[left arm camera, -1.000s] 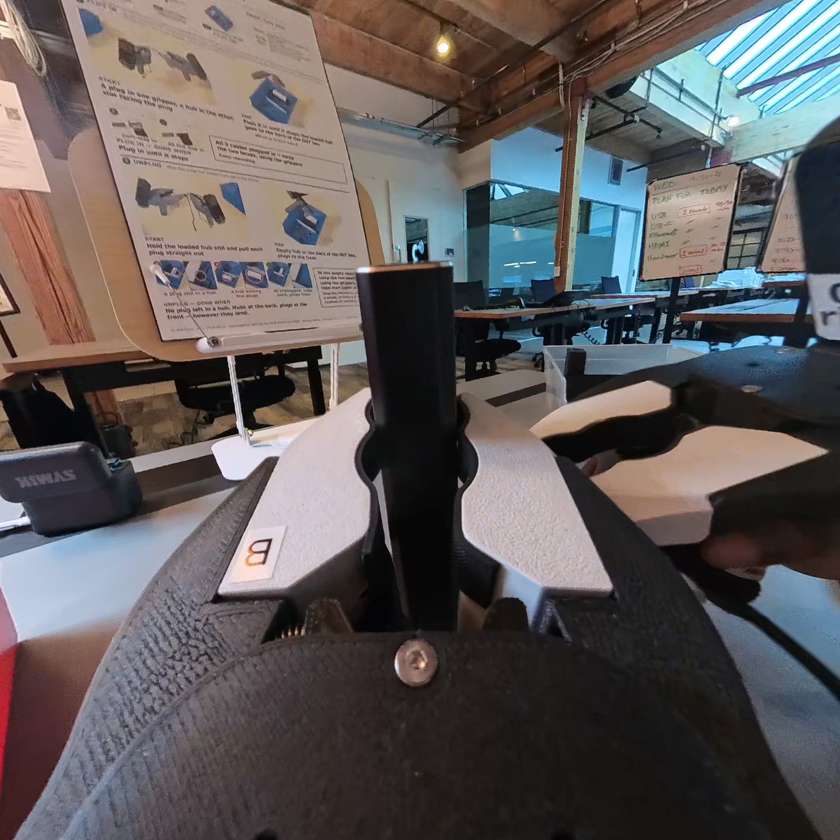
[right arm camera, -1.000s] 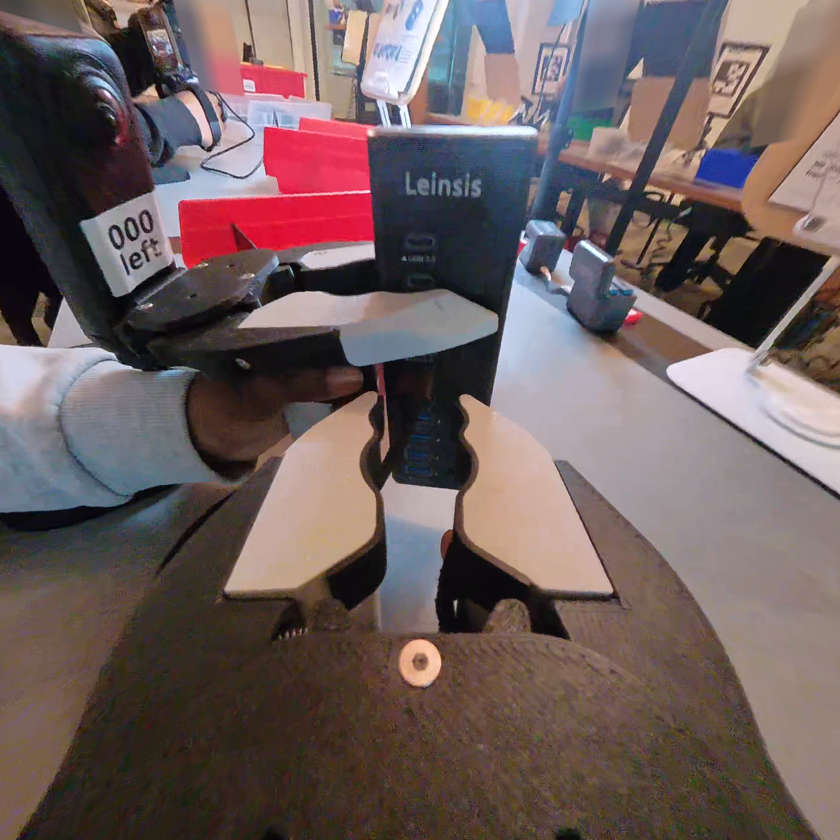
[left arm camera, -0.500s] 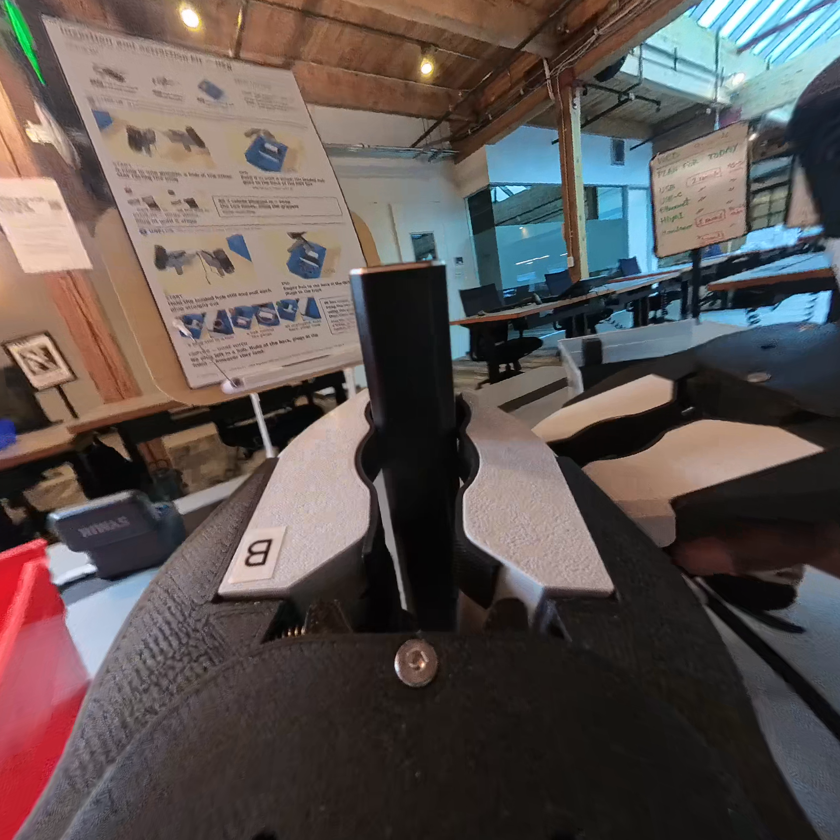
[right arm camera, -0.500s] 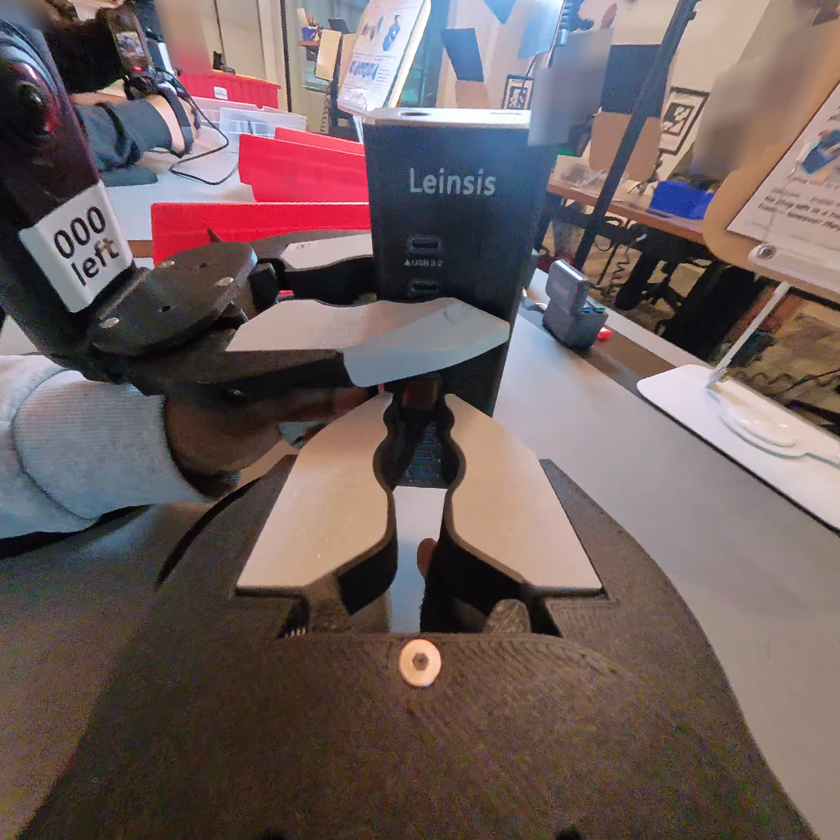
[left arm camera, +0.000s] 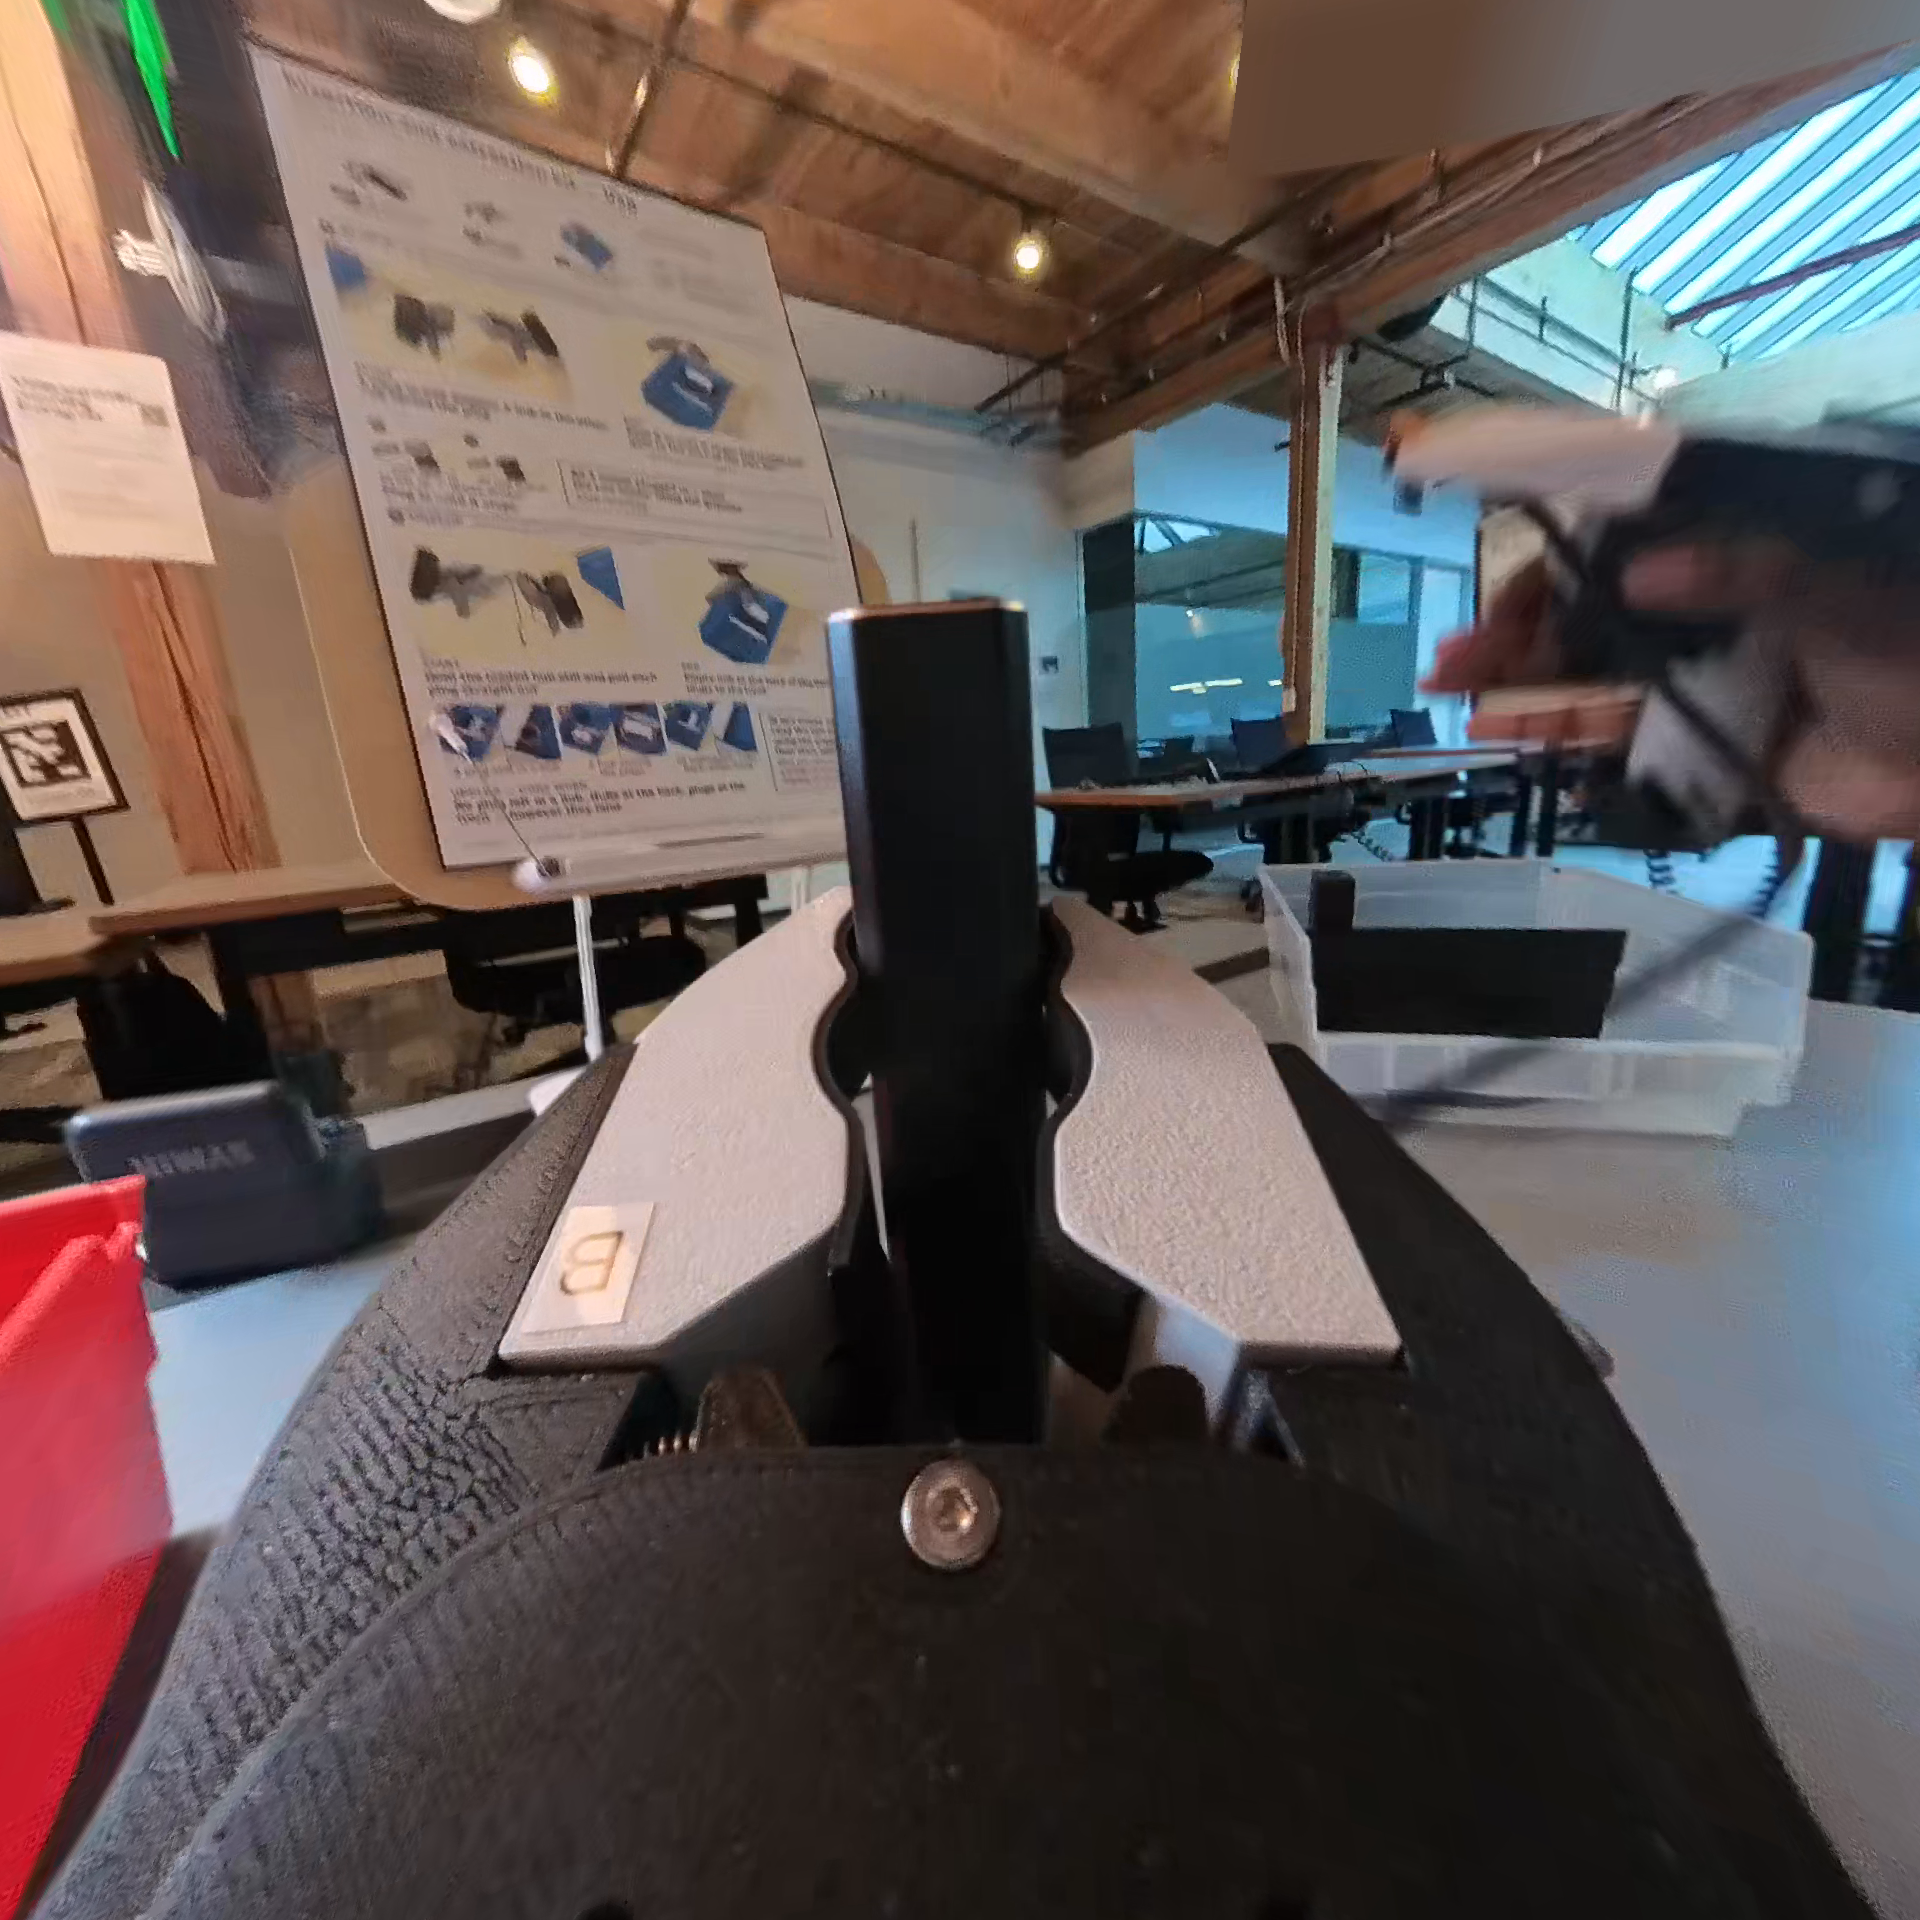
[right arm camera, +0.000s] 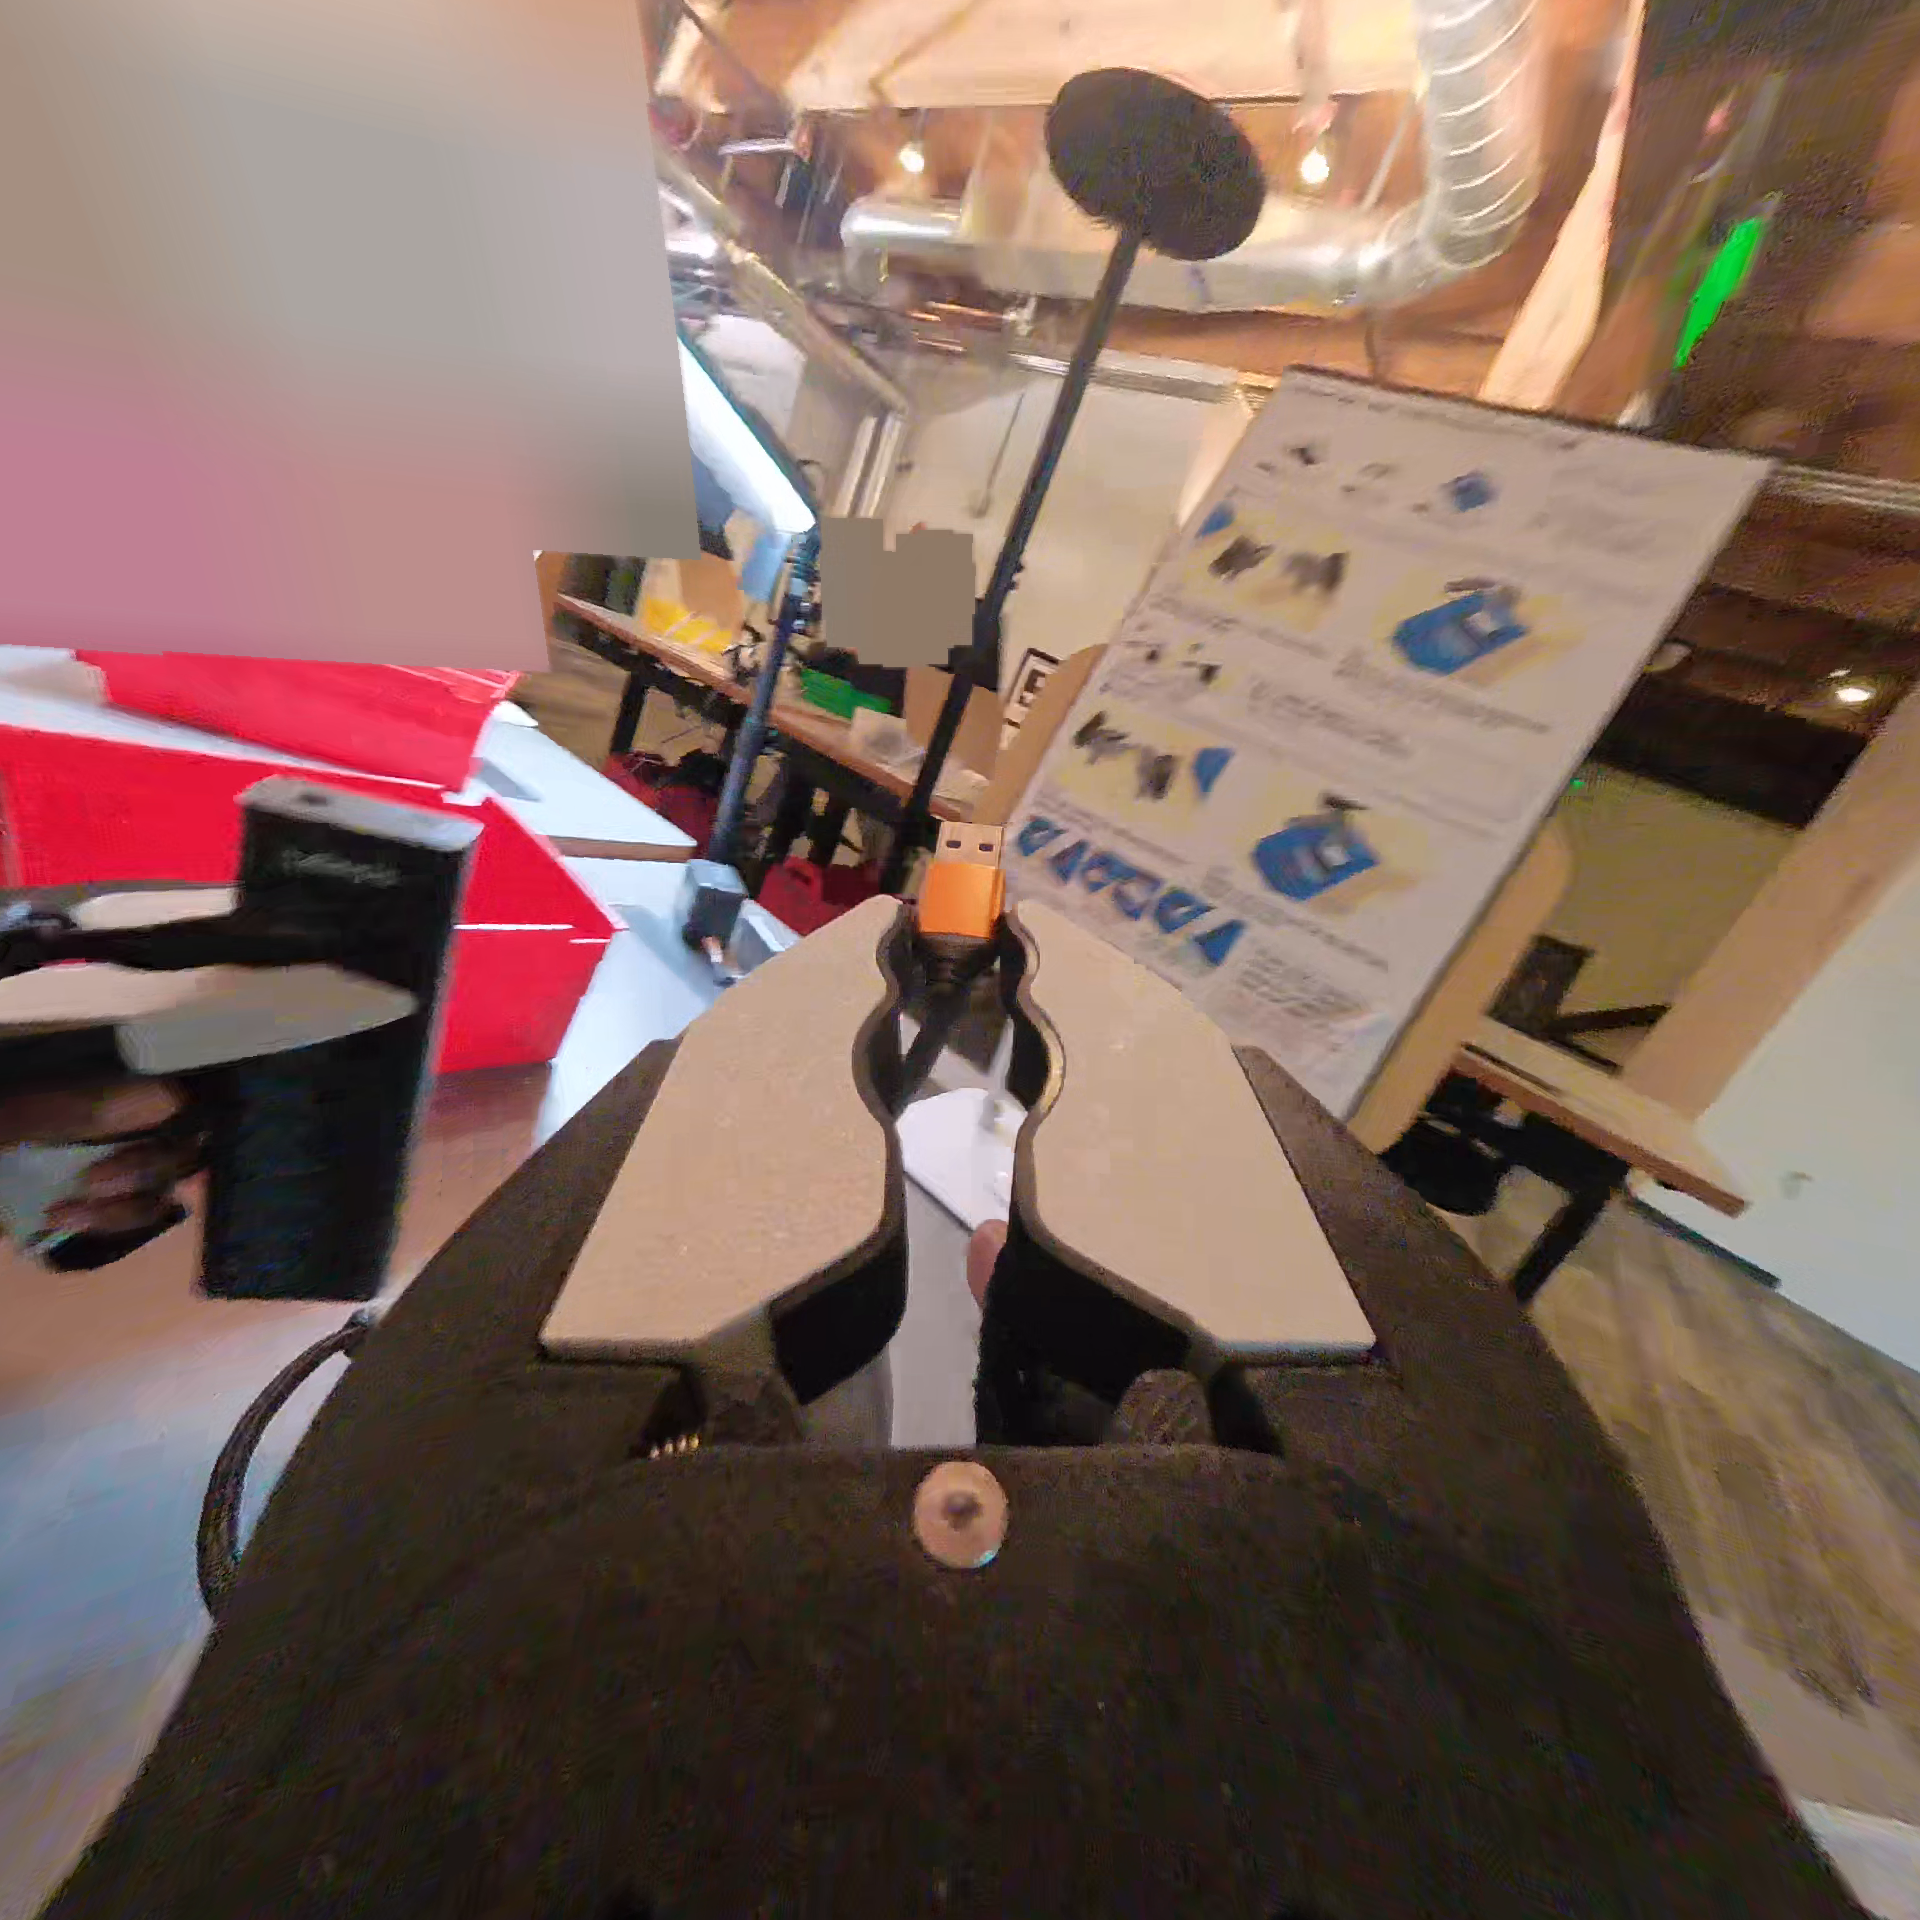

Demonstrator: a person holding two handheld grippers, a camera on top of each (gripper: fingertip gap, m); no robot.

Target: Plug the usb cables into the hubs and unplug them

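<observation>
While my left hand-held gripper [left arm camera: 951,997] clamps the black hub [left arm camera: 940,935] upright, its long axis vertical, my right hand-held gripper [right arm camera: 951,940] pinches the orange USB plug [right arm camera: 961,883], metal tip pointing up and away. Half a second ago that plug sat at the hub; now it is well right of it, pulled free.

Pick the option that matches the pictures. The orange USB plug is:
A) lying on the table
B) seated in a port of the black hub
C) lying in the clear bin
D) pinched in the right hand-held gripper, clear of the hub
D: the orange USB plug sits between the fingertips of the right hand-held gripper, apart from the black hub, which the left hand-held gripper holds.
</observation>
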